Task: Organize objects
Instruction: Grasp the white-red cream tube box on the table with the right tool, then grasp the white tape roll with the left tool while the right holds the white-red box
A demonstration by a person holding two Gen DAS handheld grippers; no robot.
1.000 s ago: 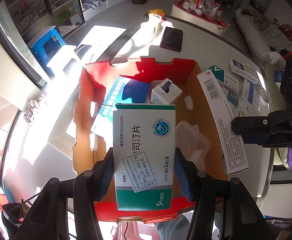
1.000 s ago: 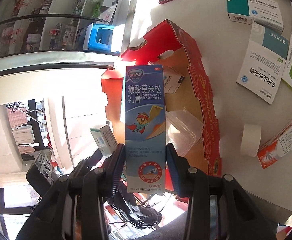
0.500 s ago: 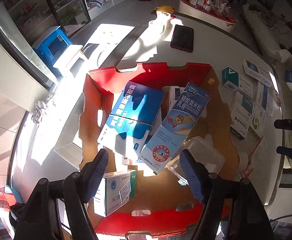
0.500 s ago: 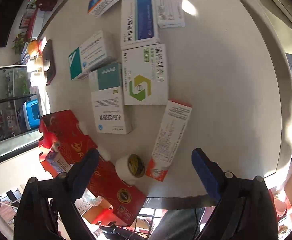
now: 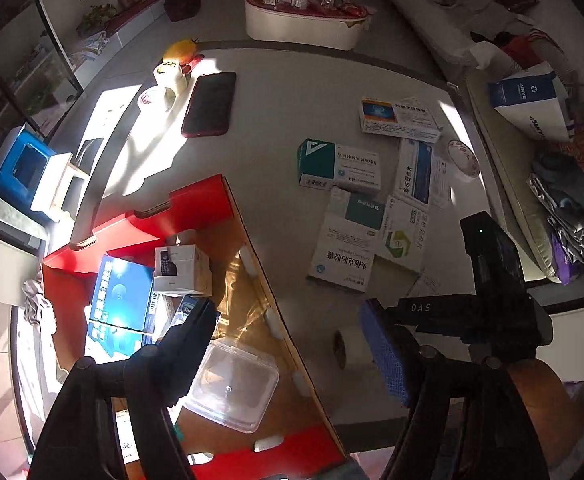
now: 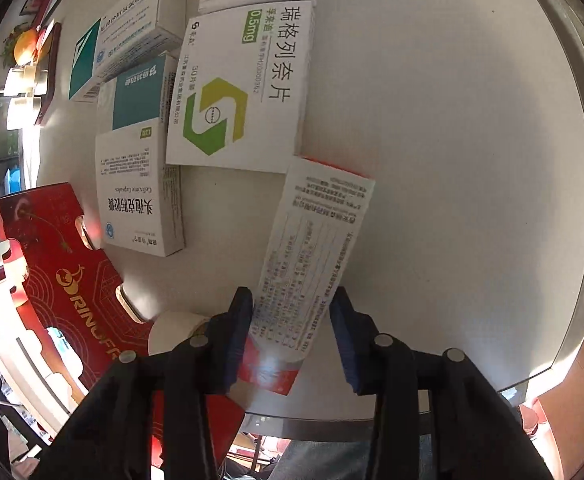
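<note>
A: A white round table [image 5: 275, 120] in hard sun, shelves and a sofa behind. The red carton [image 5: 195, 216] sits at its left edge, already holding a blue box [image 5: 121, 300], a small white box [image 5: 181, 270] and a clear tub [image 5: 231, 390].

B: And the left gripper [image 5: 287, 354]?

A: Empty, jaws spread, pointing steeply down over the carton's right wall. Beside it lies a tape roll [image 5: 350, 350], then loose medicine boxes [image 5: 346, 240] further right.

B: The right gripper [image 6: 292, 328]?

A: Clamped on the near end of the long box [image 6: 312, 256], which lies flat on the table beside the carton, just below the green-logo box [image 6: 239, 88]. It too points steeply down.

B: I'd lift straight up before swinging left, keeping the far end from sagging onto the carton's wall.
</note>
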